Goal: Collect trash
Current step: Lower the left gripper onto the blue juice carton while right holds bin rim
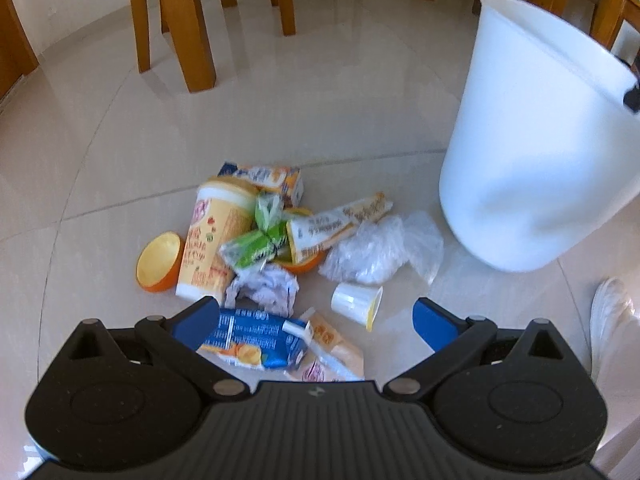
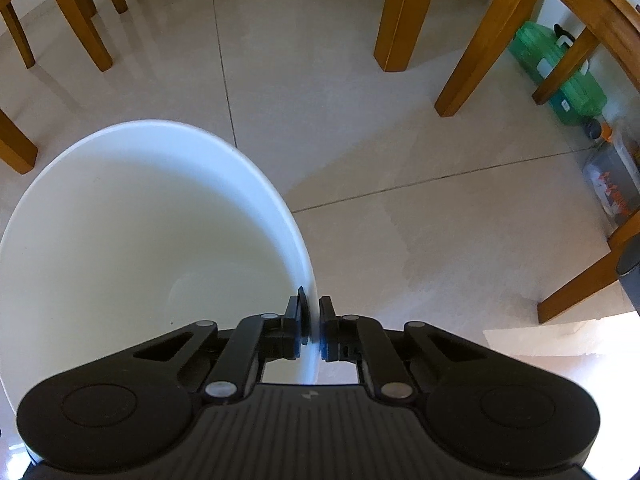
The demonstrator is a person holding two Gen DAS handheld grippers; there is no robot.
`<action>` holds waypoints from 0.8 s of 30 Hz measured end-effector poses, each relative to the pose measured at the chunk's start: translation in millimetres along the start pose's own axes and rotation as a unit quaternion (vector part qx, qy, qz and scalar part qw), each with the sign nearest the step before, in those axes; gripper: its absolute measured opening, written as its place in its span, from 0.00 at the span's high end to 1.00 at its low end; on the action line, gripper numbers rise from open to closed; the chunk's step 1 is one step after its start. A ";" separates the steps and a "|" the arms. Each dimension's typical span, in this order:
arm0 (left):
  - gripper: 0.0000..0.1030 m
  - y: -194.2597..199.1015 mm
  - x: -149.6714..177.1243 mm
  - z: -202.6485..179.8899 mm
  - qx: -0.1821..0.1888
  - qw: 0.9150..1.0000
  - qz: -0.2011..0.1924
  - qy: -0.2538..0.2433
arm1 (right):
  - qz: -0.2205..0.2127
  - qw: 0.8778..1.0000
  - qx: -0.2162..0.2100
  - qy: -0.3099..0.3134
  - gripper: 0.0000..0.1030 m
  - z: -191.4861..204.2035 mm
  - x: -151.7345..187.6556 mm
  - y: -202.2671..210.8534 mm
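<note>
A heap of trash lies on the tiled floor in the left wrist view: a tall yellow cup [image 1: 212,240], an orange bowl half [image 1: 158,262], green wrappers [image 1: 260,236], crumpled paper [image 1: 266,286], a clear plastic bag [image 1: 380,250], a small white cup [image 1: 358,304] and a blue juice carton [image 1: 256,338]. My left gripper [image 1: 314,320] hangs open just above the carton. The white bin [image 1: 536,160] stands tilted to the right of the heap. In the right wrist view my right gripper [image 2: 313,312] is shut on the rim of the bin [image 2: 132,220], one finger inside and one outside.
Wooden chair and table legs [image 1: 192,28] stand behind the heap, and more legs [image 2: 400,12] show beyond the bin. A green box [image 2: 560,72] and a clear container [image 2: 612,184] sit at the right. A white shoe [image 1: 612,320] is near the bin's base.
</note>
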State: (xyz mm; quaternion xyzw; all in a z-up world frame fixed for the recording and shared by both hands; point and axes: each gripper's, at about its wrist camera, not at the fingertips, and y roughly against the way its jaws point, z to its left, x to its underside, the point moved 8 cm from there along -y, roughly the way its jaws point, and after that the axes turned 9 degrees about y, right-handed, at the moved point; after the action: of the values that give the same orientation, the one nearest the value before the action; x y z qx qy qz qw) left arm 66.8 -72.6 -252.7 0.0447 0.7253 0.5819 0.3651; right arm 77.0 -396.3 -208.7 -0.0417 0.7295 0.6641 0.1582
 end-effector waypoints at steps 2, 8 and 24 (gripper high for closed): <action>0.01 -3.9 8.5 4.1 -0.002 1.000 0.014 0.007 | -0.003 1.000 0.002 -0.001 0.89 0.4 -2.1 0.0; 0.01 -25.1 24.2 33.2 -0.024 0.999 0.026 0.036 | -0.004 1.000 0.011 0.008 0.88 1.7 -4.5 -2.0; 0.03 -113.9 13.2 93.3 -0.105 0.963 0.085 0.234 | -0.005 1.000 0.018 0.010 0.87 2.5 -6.9 -3.8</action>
State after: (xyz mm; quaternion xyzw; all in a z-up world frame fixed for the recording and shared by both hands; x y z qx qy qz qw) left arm 152.5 -26.8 -364.2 -0.0702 0.7188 0.6779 0.1370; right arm 84.9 -395.2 -210.6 -0.0495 0.7427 0.6496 0.1548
